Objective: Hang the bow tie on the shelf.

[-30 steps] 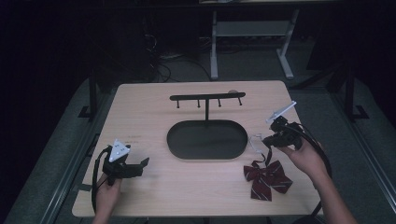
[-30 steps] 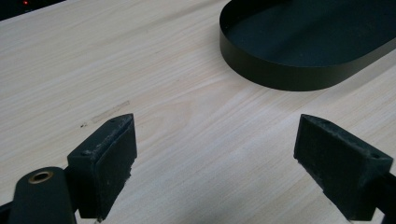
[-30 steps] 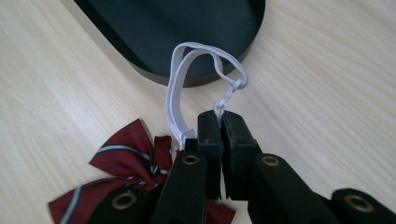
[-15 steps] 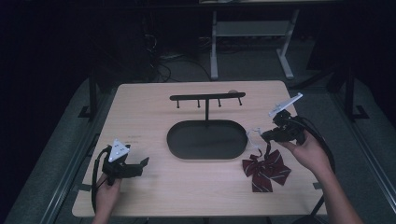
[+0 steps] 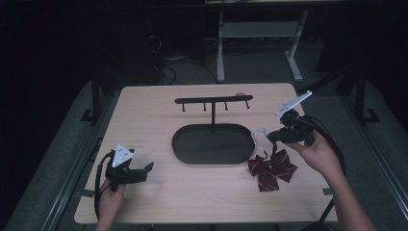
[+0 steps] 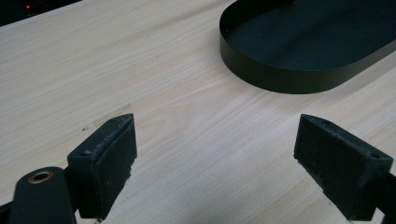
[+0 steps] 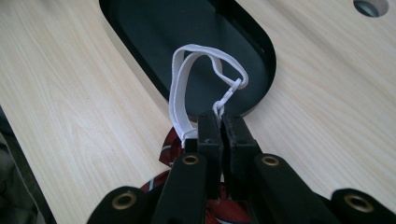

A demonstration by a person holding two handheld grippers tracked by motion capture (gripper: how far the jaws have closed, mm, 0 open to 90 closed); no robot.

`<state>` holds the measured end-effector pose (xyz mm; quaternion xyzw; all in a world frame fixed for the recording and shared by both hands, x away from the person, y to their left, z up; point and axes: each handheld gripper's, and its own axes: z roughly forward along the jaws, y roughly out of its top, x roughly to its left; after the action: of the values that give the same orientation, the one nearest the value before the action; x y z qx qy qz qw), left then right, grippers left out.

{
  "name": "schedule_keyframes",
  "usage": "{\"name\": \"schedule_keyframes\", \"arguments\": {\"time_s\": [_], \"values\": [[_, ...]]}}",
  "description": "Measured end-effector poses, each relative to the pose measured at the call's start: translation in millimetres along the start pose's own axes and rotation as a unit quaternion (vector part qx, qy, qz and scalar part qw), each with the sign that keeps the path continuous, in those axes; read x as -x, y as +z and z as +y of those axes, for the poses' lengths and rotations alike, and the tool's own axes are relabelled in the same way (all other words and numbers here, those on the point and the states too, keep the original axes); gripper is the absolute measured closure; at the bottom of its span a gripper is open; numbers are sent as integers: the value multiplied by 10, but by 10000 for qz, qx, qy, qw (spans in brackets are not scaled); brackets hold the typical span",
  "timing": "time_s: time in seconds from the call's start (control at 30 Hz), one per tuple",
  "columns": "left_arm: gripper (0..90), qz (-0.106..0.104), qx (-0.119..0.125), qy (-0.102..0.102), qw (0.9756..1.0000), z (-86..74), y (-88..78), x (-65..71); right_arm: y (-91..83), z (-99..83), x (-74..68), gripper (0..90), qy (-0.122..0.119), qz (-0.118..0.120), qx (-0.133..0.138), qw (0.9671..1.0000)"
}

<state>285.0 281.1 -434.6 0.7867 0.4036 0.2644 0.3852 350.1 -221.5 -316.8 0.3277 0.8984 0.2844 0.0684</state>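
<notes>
- We hold the right claw clamped on the white strap of the bow tie, which lies on the counter just beside the black tray.
- We keep the left claw wide open, holding nothing, low over bare counter.
- Step in hand, as we judge it: lifting the bow tie by its strap.
- Next move likely calls for looping the strap over a peg of the rack.

a dim lab or workshop: bare wooden table, metal bench frame at 12 o'clock, floor cables at 11.
</notes>
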Motion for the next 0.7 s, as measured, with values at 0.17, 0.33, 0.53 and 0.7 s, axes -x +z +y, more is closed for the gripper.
{"name": "schedule_keyframes", "arguments": {"time_s": [0.17,0.33,0.53,0.7], "values": [[131,0,13,-10,10000,-2,0,-1,-54,52,-18,869,-59,-20,13,10000],[131,0,19,-13,10000,-1,-1,-2,-102,115,-52,869,-127,-54,33,9999],[131,0,18,-21,10000,-3,-1,-7,-148,206,-77,869,-170,-88,62,9998],[131,2,30,-14,10000,-2,-6,-8,-143,255,-93,869,-230,-91,45,9997]]}}
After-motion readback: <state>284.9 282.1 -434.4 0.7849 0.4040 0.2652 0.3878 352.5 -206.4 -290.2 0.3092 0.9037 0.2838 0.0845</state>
